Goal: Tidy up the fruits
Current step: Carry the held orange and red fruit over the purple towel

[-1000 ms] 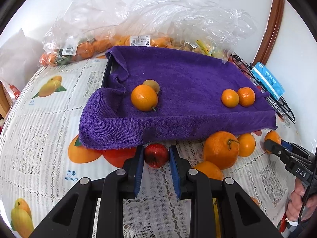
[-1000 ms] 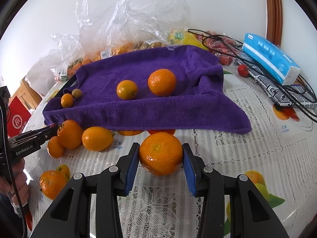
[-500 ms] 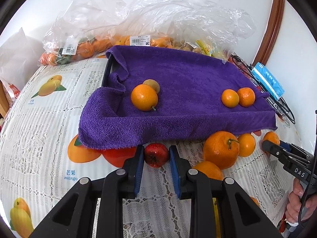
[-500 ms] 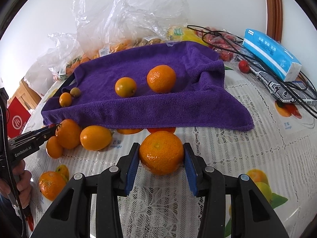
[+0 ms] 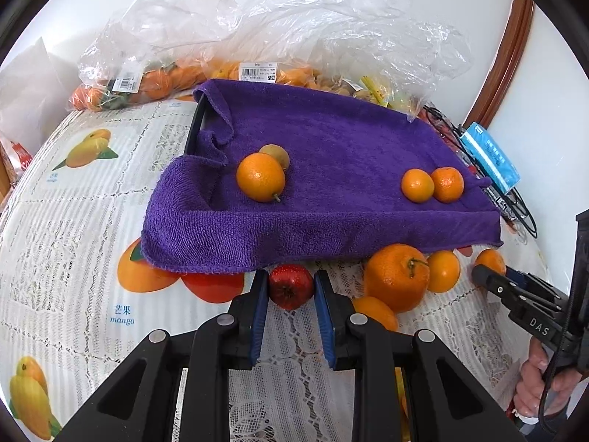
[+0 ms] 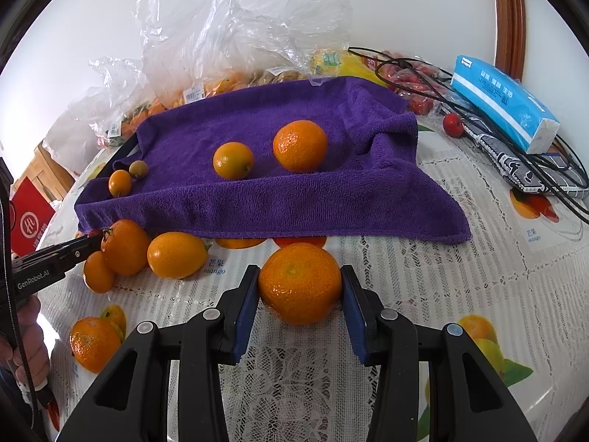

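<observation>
the purple towel [image 6: 279, 199] fills mid-frame, my drop zone. my right gripper [image 6: 300, 287] pinches the big orange [image 6: 300, 281] at lower centre; i'd lift straight, no squeezing. my left gripper [image 5: 291, 287] pinches the small red fruit [image 5: 291, 285], gently.

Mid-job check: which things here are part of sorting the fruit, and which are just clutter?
Job:
- red fruit, in left gripper
- big orange, in right gripper
- loose oranges
- purple towel with fruit on it

Clutter:
- tissue pack
- black cables
- plastic bags
</observation>
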### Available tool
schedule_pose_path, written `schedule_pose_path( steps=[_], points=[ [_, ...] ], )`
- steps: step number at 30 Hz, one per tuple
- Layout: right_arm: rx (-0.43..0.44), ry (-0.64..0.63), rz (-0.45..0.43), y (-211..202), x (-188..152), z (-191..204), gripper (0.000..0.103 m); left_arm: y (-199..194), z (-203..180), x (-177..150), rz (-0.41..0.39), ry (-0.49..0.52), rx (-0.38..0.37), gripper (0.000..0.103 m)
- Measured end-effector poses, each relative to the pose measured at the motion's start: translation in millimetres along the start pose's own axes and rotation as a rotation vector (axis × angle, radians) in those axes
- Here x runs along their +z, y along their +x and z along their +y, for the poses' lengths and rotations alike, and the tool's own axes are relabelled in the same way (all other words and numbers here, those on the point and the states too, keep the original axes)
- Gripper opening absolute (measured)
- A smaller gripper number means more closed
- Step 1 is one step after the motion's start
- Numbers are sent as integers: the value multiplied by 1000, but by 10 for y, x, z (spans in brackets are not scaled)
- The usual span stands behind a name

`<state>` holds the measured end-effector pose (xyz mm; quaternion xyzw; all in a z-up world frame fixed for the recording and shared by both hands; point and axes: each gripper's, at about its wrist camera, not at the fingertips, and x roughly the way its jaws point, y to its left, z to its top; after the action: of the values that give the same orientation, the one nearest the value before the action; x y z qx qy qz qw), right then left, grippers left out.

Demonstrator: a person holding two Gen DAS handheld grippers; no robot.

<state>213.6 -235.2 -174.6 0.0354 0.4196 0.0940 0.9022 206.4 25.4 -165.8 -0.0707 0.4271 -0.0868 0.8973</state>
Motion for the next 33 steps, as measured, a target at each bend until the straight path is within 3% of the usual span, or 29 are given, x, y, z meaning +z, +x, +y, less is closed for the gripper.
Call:
schedule_pose_path(
  steps=[11,21,33],
  points=[
    [5,10,-6,-30,-7,-6,43,-109,25,-54,7,-12,-52,24],
    [25,41,-43,-303,-5,25,43,-373,-24,-174,-17,3,-41,24],
    [34,-11,-173,-555,576,302,43,-613,-105,265,-122,9,-9,24]
  ],
)
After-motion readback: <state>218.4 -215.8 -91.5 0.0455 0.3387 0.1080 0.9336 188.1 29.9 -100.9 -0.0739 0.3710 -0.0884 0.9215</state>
